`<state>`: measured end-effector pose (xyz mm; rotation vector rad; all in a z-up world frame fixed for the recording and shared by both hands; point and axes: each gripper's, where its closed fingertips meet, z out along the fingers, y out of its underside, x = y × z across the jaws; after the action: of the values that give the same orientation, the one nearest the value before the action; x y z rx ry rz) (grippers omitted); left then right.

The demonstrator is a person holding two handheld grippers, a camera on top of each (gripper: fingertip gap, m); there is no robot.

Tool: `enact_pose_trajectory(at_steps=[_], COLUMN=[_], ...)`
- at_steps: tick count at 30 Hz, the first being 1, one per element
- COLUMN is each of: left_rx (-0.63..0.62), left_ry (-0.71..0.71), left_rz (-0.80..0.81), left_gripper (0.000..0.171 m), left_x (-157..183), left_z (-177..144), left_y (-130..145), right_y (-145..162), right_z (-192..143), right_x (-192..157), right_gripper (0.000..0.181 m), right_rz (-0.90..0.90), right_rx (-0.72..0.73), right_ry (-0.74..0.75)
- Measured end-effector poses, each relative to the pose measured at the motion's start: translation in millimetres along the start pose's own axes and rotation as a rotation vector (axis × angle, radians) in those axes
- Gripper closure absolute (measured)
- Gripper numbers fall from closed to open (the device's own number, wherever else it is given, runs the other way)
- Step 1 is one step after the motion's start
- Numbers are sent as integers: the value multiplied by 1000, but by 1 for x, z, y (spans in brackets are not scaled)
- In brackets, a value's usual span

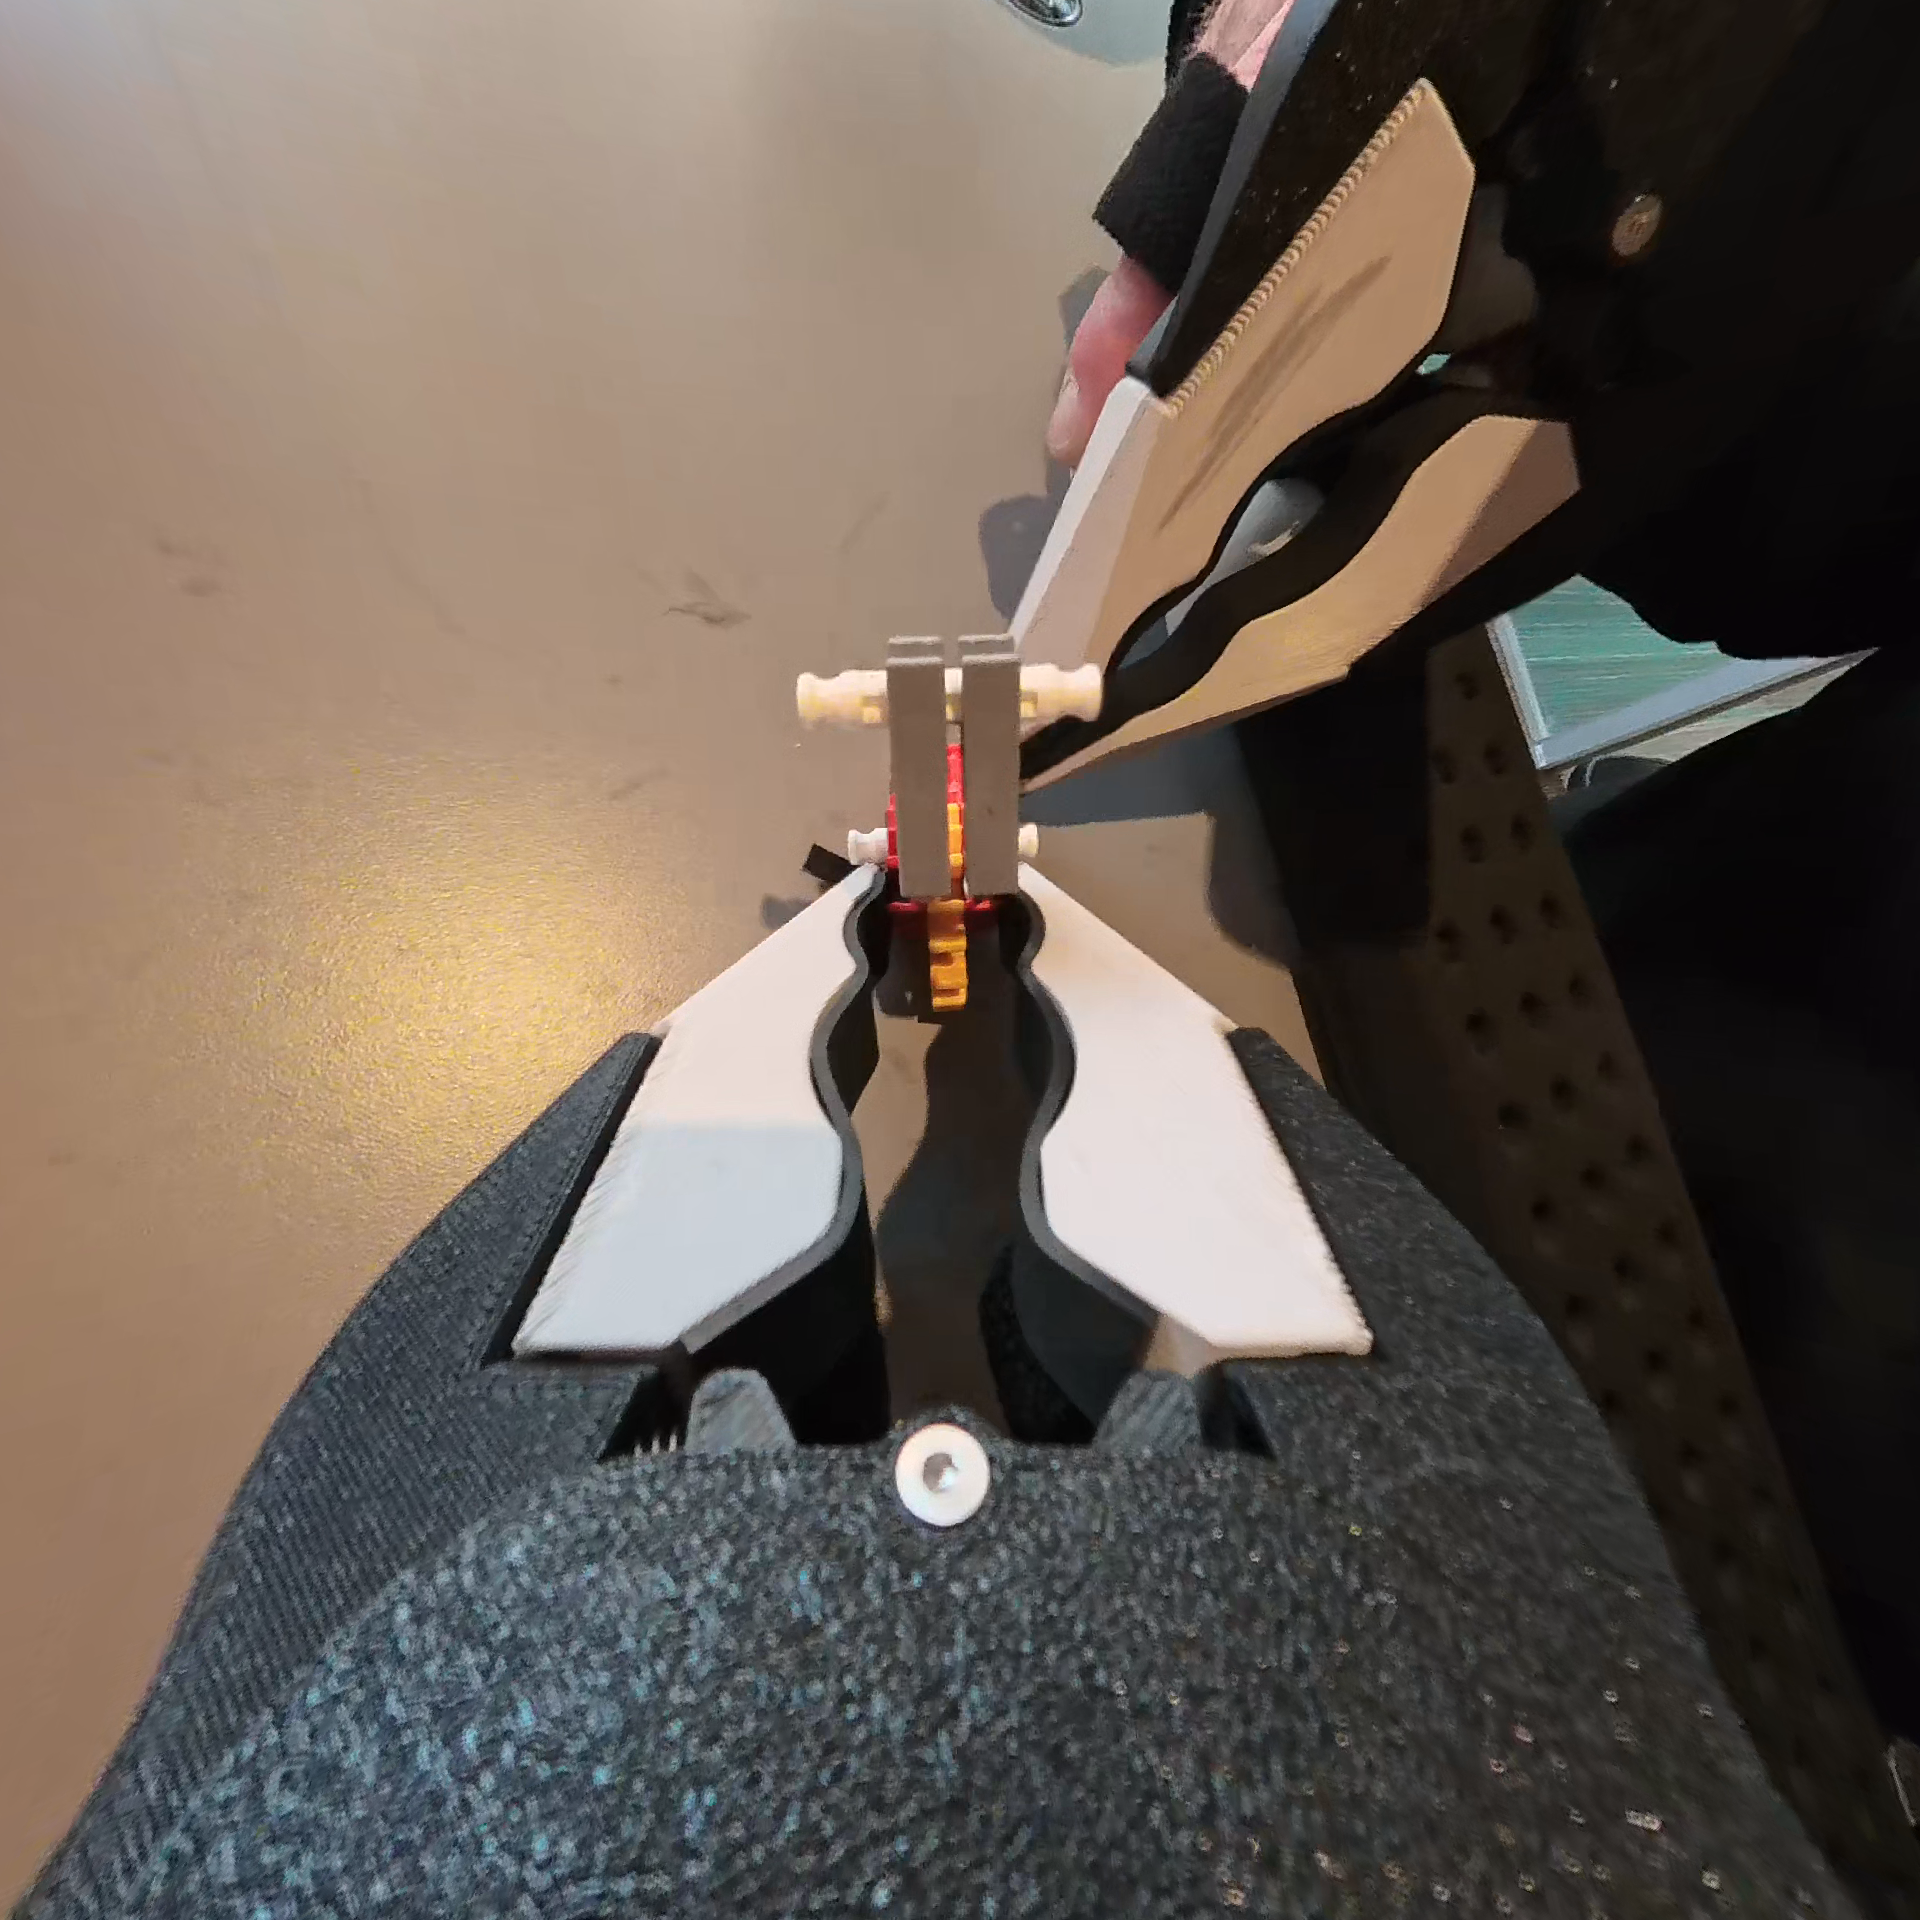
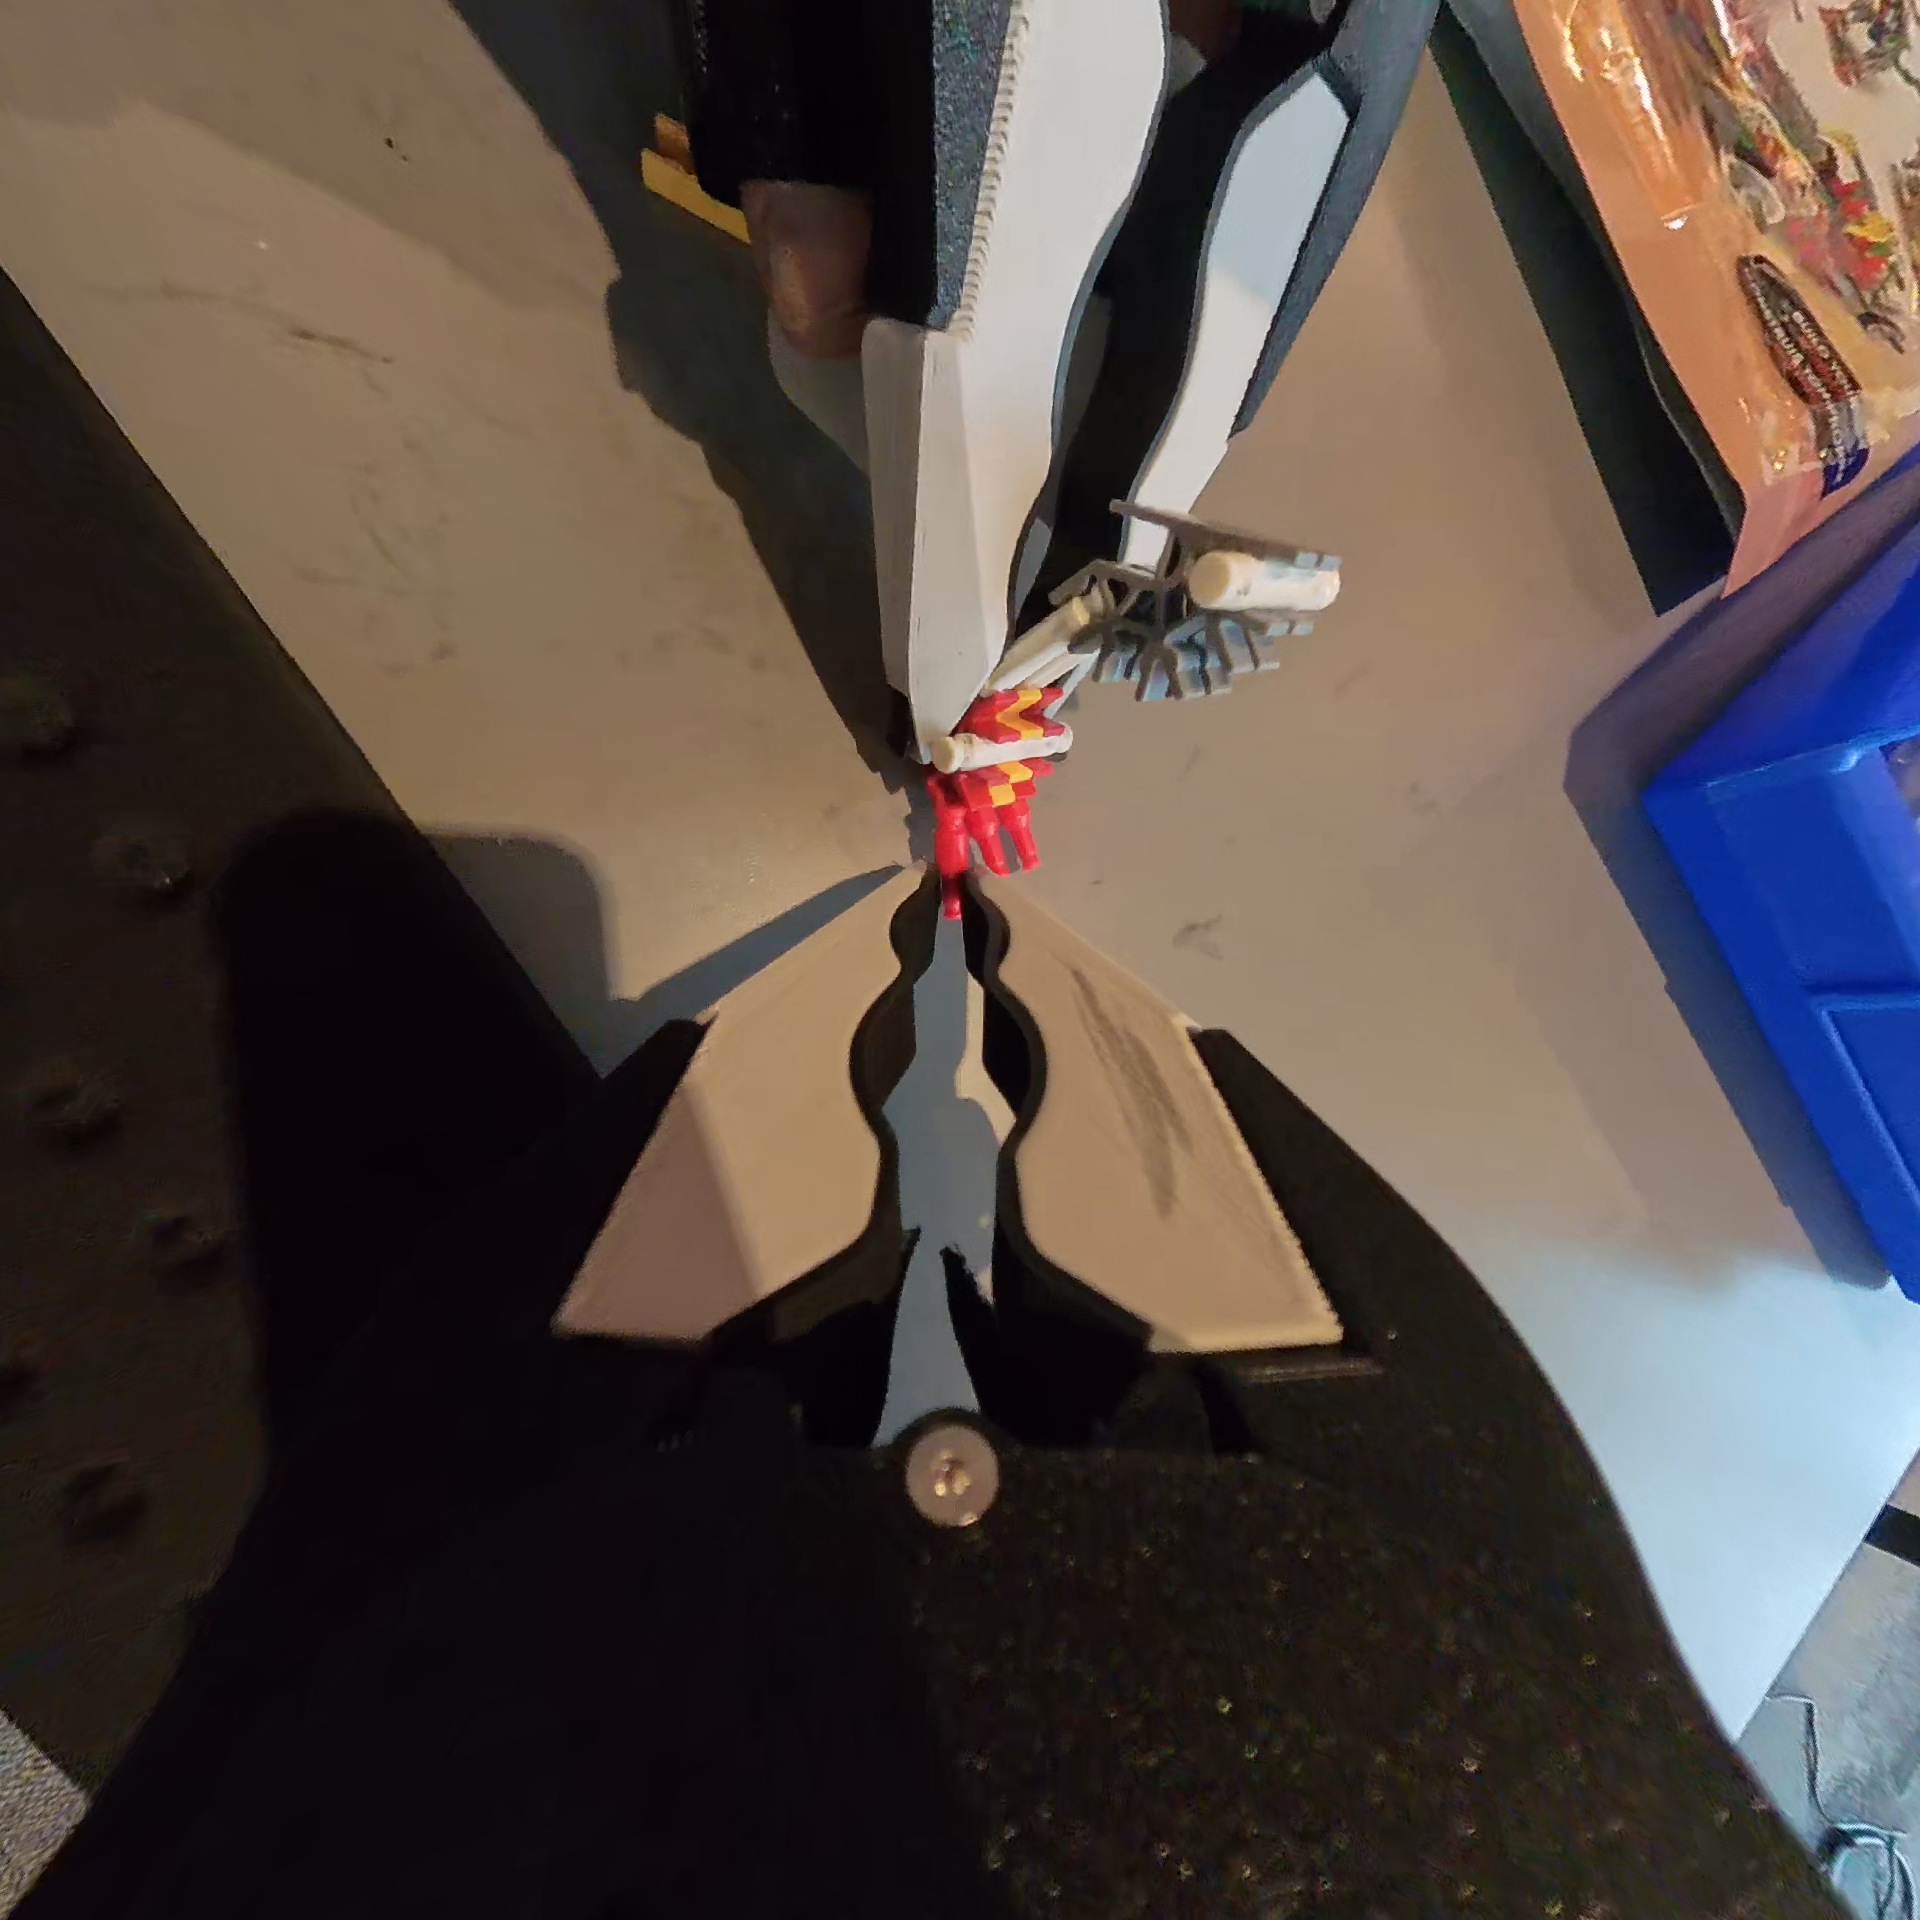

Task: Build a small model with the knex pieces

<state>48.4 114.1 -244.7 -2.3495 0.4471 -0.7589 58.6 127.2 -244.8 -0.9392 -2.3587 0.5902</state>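
Note:
A small toy assembly of snap-together rods and connectors point(image 1: 951, 769) is held above the beige table point(image 1: 416, 623). It has two grey connectors, white rods, and red and yellow connectors. My left gripper point(image 1: 951, 909) is shut on its red and yellow lower end. My right gripper point(image 2: 951, 883) is shut on a red connector point(image 2: 977, 831) at the end of the same assembly point(image 2: 1039, 727). The right gripper's fingers point(image 1: 1247, 468) reach in from the upper right in the left wrist view. The left gripper's fingers point(image 2: 935, 520) come down from the top in the right wrist view, with the grey connectors point(image 2: 1195, 644) beside them.
A blue plastic bin point(image 2: 1818, 935) stands at the right of the table. A printed picture sheet point(image 2: 1766, 208) lies behind it. A hand point(image 1: 1091, 364) in a black sleeve holds the right gripper. A black perforated strap point(image 1: 1558, 1039) hangs at the right. Left and right tips are no more than a few centimetres apart. Left tips and right tips are each some 15 centimeters from the black perforated strap point(image 1: 1558, 1039).

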Motion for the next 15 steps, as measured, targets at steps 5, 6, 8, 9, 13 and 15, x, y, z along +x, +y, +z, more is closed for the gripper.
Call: enact_pose_trajectory(at_steps=[5,6,8,9,13,15], left_rx=[1,0,0,0,0,-1], left_ry=[12,11,11,13,11,8], left_rz=[-14,-11,-11,-12,-9,-4], left_gripper=[154,154,154,154,154,154], left_x=[0,0,0,0,0,-1], left_z=[0,0,0,0,0,0], left_y=[0,0,0,0,0,0], right_y=[-1,-1,-2,-4,-4,-4], right_z=[0,0,0,0,1,2], right_x=[1,0,-3,-2,3,2], right_gripper=[178,178,179,179,181,181], right_rz=[-14,-20,-31,-34,-32,-49], right_rx=[-14,-17,-16,-13,-38,-60], right_ry=[-2,-6,-17,-15,11,19])
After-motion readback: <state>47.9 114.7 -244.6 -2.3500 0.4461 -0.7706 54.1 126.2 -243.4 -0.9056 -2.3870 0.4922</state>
